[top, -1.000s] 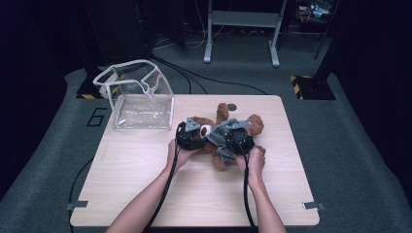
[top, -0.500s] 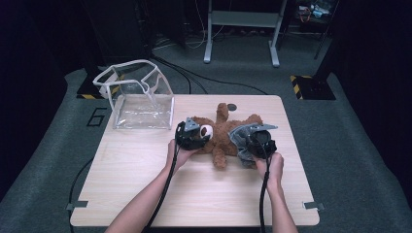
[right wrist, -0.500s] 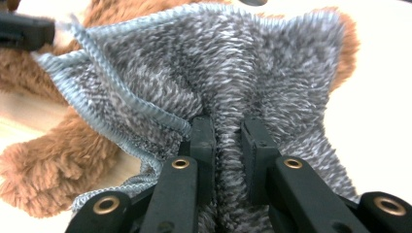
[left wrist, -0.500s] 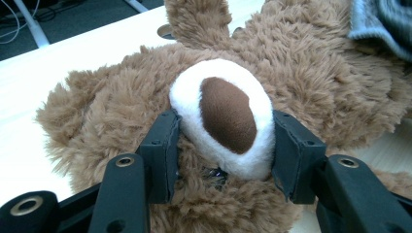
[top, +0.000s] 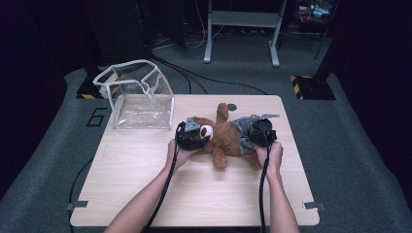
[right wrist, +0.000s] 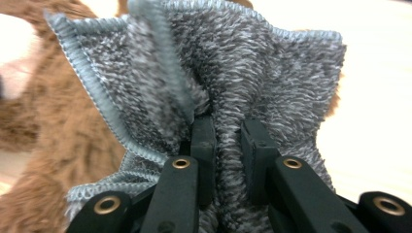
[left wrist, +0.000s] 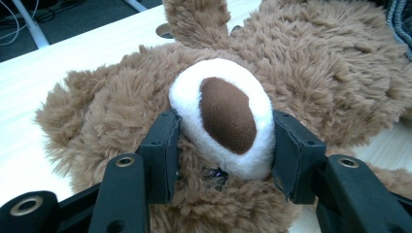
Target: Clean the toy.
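Only one piece of writing can be read: a large figure 6 (top: 98, 117) marked on the grey floor, left of the counter (top: 145, 184) and well to the left of the teddy bear (top: 224, 138). The bear itself lies on its back in the middle of the counter, head toward the person's left, and every other thing is placed from it. A clear plastic bag (top: 138, 99) stands open near the bear's head, toward the counter's far left corner.

Both forearms come in from the near edge, hands low and wrapped around the grips, cables trailing back along the arms. The left tongs (left wrist: 224, 145) sit at the bear's head, held half spread with the pads pressing either side of its white muzzle (left wrist: 223, 114) with the brown nose. The right tongs (right wrist: 228, 141) sit at the bear's lower body and pinch a bunched fold of its grey knitted garment (right wrist: 233, 63), the jaws close together on the cloth.

Compared with a second ago, the right hand has shifted outward from beside the left hand at the bear's middle to its far end, drawing the grey cloth with it; the left hand has stayed put at the head.
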Demonstrator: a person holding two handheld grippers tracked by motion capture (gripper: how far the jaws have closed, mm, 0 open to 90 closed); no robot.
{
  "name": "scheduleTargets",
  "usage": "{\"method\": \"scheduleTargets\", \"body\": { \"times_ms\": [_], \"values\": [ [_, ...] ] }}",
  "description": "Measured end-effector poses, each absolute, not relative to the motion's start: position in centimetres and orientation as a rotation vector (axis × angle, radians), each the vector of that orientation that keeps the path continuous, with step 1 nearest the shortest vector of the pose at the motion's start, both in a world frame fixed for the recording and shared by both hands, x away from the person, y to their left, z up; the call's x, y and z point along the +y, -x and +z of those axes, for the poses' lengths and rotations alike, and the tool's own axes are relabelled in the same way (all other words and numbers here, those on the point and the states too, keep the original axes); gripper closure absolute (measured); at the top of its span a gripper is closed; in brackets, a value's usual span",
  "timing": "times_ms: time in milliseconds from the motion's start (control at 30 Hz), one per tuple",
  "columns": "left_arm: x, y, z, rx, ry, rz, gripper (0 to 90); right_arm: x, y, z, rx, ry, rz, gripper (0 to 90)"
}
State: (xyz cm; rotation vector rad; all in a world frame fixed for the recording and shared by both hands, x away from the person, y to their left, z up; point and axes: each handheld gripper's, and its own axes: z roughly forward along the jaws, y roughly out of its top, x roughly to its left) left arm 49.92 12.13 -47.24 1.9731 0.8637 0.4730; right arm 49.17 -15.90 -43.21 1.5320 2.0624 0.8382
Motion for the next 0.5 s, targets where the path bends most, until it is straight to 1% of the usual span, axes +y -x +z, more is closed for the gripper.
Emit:
{"method": "scheduleTargets", "body": {
  "times_ms": [333, 400, 500],
  "values": [
    [12.1, -50.0, -47.0, 0.861, -1.990, 0.466, 48.8, -17.6, -50.8, -45.6, 2.065, -1.616, 0.724, 79.2],
    [12.2, -49.9, -47.1, 0.862, -1.987, 0.464, 48.7, -18.4, -51.2, -46.3, 2.056, -1.637, 0.661, 79.2],
    [12.3, -49.9, -47.1, 0.856, -1.985, 0.464, 48.8, -20.3, -51.4, -46.9, 2.005, -1.711, 0.654, 79.1]
  ]
}}
